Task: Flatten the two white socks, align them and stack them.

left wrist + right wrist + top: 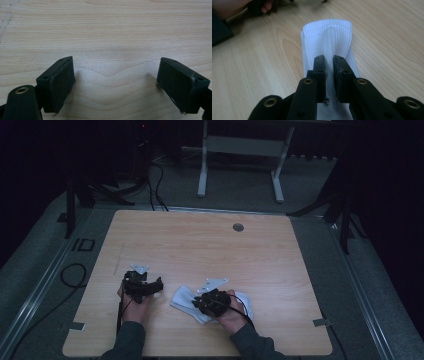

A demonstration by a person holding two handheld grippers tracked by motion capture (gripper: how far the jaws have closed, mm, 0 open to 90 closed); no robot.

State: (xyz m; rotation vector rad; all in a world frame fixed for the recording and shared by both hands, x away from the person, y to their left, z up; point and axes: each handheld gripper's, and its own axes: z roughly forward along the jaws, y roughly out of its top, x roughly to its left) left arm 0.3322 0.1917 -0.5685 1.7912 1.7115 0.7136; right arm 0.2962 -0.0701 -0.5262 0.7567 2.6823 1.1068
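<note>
A white ribbed sock (183, 297) (329, 35) lies flat on the wooden table (200, 240) near the front edge, its cuff pointing away from my right gripper (197, 303) (329, 62). The right gripper's jaws stand almost together on top of the sock, pinching a raised ridge of its fabric between the pads. My left gripper (144, 280) (116, 80) rests on the table a short way left of the sock. It is open wide, with nothing but bare wood between its pads (61, 85).
A round grommet hole (238, 227) sits near the table's far edge. Behind the table stands a white metal frame (240, 165), and cables (70, 275) lie on the grey floor at the left. A hand (234, 7) shows at the top left of the right gripper view.
</note>
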